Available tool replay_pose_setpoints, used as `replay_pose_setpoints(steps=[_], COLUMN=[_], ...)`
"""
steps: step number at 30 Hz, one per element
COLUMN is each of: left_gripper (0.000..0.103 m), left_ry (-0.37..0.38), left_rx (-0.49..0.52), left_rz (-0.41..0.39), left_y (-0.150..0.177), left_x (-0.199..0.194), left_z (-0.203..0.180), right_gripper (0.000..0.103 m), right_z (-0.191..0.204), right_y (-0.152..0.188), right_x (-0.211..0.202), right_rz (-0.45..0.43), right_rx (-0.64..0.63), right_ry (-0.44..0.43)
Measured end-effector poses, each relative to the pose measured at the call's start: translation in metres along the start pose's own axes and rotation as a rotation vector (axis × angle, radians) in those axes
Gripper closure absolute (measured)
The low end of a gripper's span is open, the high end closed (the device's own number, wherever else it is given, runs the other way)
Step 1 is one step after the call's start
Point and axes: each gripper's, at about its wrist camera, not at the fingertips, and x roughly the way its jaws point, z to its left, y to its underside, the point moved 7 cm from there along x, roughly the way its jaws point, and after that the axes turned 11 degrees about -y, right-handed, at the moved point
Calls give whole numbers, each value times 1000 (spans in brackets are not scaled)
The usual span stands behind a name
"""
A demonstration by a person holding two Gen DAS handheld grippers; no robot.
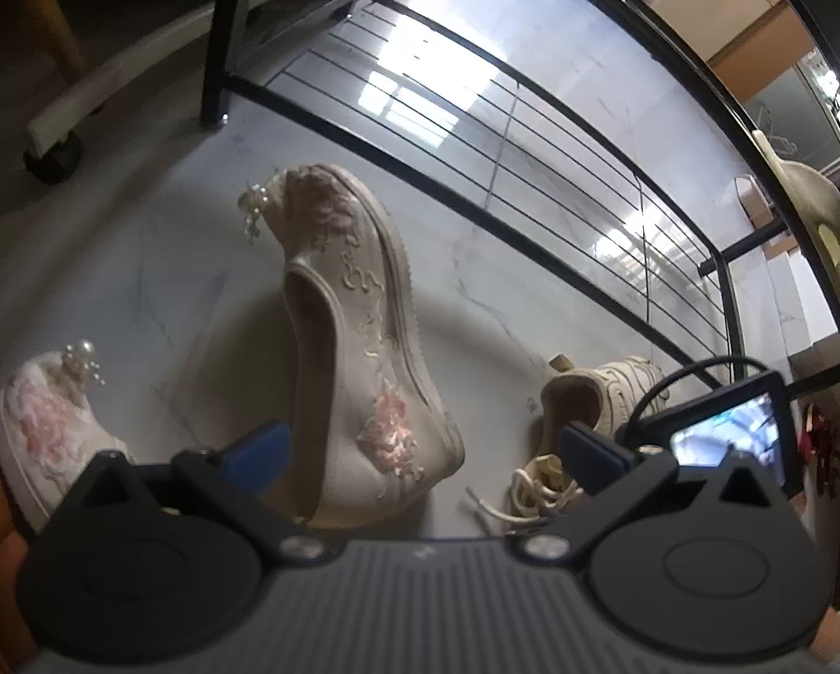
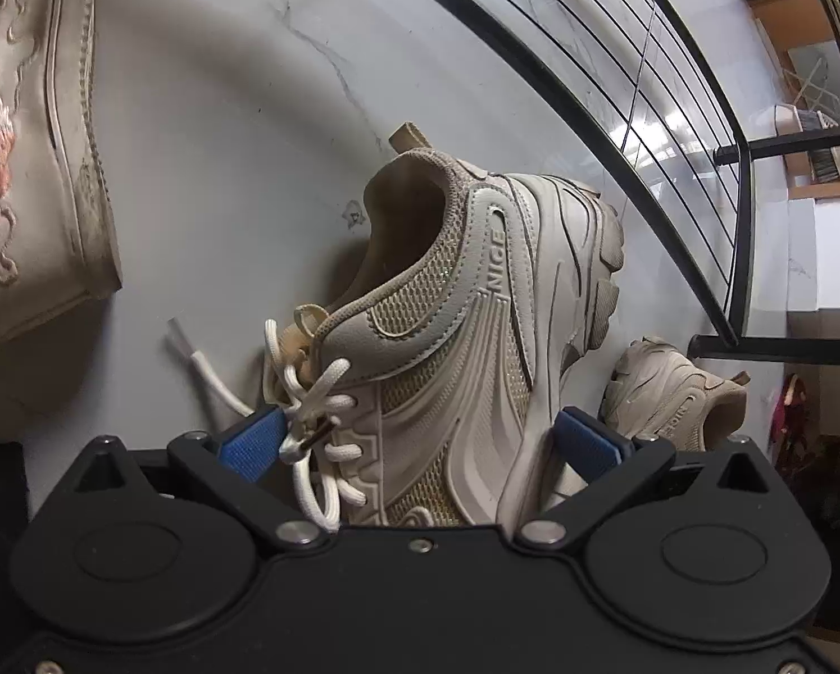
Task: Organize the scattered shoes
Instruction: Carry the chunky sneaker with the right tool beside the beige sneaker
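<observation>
Left gripper [image 1: 420, 449] straddles the embroidered shoe [image 1: 358, 337], wide open, nothing pinched. Right gripper [image 2: 420, 438] brackets the beige sneaker [image 2: 464, 337], contact unclear. Both shoes lie tipped on the floor beside the rack [image 1: 532, 129], likely paired pickup.

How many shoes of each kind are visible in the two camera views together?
Embroidered cream shoes with pink flowers and pearls: 2, one lying between the left gripper's fingers, one at far left.
Beige lace-up sneakers: 2, one between the right gripper's fingers, one near the rack.
Pale slipper on the rack: 1.
Total: 5
</observation>
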Motion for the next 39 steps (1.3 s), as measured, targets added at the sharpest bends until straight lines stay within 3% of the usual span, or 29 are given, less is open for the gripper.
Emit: replay_pose_setpoints(steps=[9, 14, 18, 27, 39], left_gripper=[1, 1, 1, 1, 1], left_ry=[0, 8, 6, 5, 4], left_rx=[-28, -29, -18, -24, -13], left_rz=[-8, -12, -9, -7, 19], left_y=[-2, -3, -1, -1, 2], left_x=[-5, -7, -6, -6, 0], left_z=[9, 8, 7, 9, 6], right_gripper=[4, 12, 22, 21, 22], right_z=[15, 7, -6, -32, -93], right_y=[2, -1, -2, -4, 24], right_x=[12, 5, -1, -14, -14], right_rz=[71, 32, -5, -70, -124], right_rx=[-129, -86, -16, 120, 357], right_ry=[113, 92, 45, -65, -328])
